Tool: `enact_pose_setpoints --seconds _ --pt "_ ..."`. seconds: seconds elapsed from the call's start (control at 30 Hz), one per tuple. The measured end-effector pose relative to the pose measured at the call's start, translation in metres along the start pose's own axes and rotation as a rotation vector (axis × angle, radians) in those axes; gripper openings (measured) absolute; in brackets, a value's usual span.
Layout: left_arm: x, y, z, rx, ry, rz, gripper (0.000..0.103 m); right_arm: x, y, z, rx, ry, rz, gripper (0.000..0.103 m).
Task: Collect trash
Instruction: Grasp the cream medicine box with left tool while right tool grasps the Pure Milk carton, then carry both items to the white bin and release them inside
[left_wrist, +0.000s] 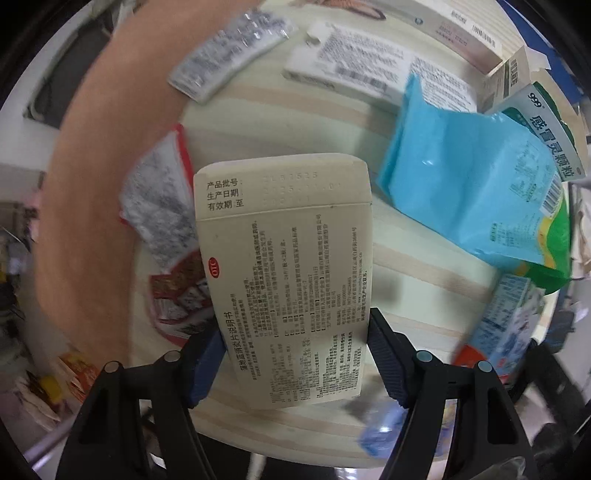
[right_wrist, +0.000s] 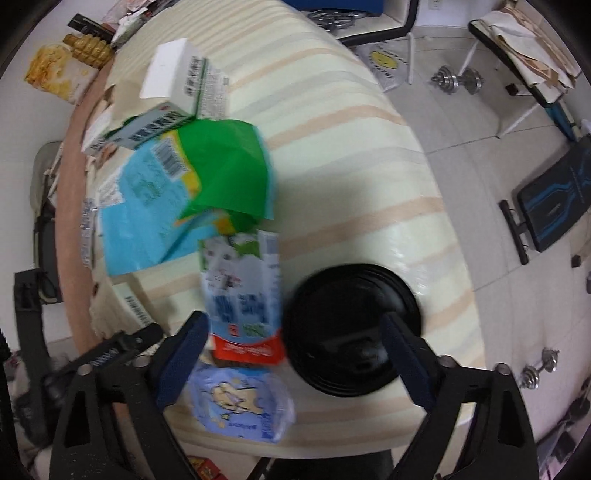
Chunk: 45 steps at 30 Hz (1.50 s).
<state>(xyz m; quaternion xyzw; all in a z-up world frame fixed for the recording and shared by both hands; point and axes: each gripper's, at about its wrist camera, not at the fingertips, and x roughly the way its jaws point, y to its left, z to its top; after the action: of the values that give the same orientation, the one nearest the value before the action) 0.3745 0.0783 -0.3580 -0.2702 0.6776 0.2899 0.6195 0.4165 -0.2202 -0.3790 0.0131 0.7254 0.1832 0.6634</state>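
the left tongs (left_wrist: 295, 354) point down over a cream box (left_wrist: 284, 273) that lies flat on the striped tabletop (left_wrist: 424, 295). the box sits between the two blue pads. the left pad (left_wrist: 205, 363) appears to meet the box's long edge; a narrow strip seems to remain at the right pad (left_wrist: 386, 360), so the tongs are taken as open around the box, not yet clamped on it.

the box is thin printed card, probably empty and very light. it is judged stiff along its edges but easily crushed across its broad face. its surface looks smooth, so slip is possible under a weak pinch. hold is best taken across the short width, on the two long edges, near the lower half where the pads already stand. only light pressure is advised.

the long axis of the box runs away from the camera, leaning slightly left at the far end. the flap end with the date lines lies farthest from the tongs. the printed face is turned up.

the right tongs (right_wrist: 295, 362) are open and hold nothing. between their pads lie a blue and red carton (right_wrist: 243, 295) and part of a black lid (right_wrist: 351, 328). the carton is flattened and soft, with its long axis running away from the camera; the red end is nearest. the lid is round, rigid and shallow, and has no long axis. a blue sachet (right_wrist: 240, 402) lies just below the carton, at the near edge of the tabletop.

a blue pouch (left_wrist: 469, 184) lies near the box, to its right.
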Motion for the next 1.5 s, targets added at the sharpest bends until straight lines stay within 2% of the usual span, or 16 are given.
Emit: enact_pose_setpoints --seconds 0.17,0.2,0.23,0.27,0.3,0.43,0.5,0.6,0.7,0.77,0.97,1.17,1.33,1.5 --pt "-0.026 0.025 -0.001 0.027 -0.065 0.059 0.07 0.018 0.03 0.006 -0.082 0.01 -0.053 0.089" --pt "-0.032 0.03 0.0 0.026 -0.071 0.053 0.07 0.026 0.038 0.007 -0.113 0.021 -0.093 0.082" --pt "-0.039 0.036 -0.001 0.027 -0.08 0.049 0.07 0.033 0.044 0.008 -0.145 0.028 -0.133 0.066" --pt "-0.044 0.04 -0.001 0.03 -0.09 0.047 0.07 0.035 0.049 0.007 -0.17 0.014 -0.15 0.063" --pt "-0.052 0.045 -0.001 0.035 -0.102 0.044 0.07 0.036 0.053 0.007 -0.183 0.002 -0.153 0.054" --pt "-0.089 0.055 -0.008 0.054 -0.172 0.052 0.07 0.025 0.062 0.004 -0.198 -0.039 -0.129 0.053" --pt "-0.107 0.066 -0.011 0.066 -0.213 0.061 0.07 0.015 0.066 0.001 -0.198 -0.055 -0.089 0.053" --pt "-0.118 0.064 -0.031 0.078 -0.269 0.069 0.07 -0.004 0.073 -0.007 -0.21 -0.089 -0.056 0.053" --pt "-0.116 0.042 -0.052 0.084 -0.309 0.061 0.07 -0.026 0.078 -0.02 -0.222 -0.133 -0.031 0.053" --pt "-0.125 0.045 -0.063 0.098 -0.338 0.056 0.07 -0.041 0.081 -0.032 -0.234 -0.162 -0.019 0.053" --pt "-0.145 0.073 -0.11 0.158 -0.428 0.039 0.07 -0.094 0.087 -0.088 -0.267 -0.272 -0.007 0.053" --pt "-0.147 0.112 -0.171 0.237 -0.453 -0.002 0.07 -0.12 0.094 -0.178 -0.286 -0.37 -0.046 0.053" --pt "-0.129 0.147 -0.223 0.298 -0.415 -0.032 0.07 -0.112 0.085 -0.264 -0.256 -0.367 -0.095 0.053" --pt "-0.08 0.169 -0.254 0.323 -0.309 -0.044 0.07 -0.073 0.065 -0.336 -0.207 -0.281 -0.108 0.053"
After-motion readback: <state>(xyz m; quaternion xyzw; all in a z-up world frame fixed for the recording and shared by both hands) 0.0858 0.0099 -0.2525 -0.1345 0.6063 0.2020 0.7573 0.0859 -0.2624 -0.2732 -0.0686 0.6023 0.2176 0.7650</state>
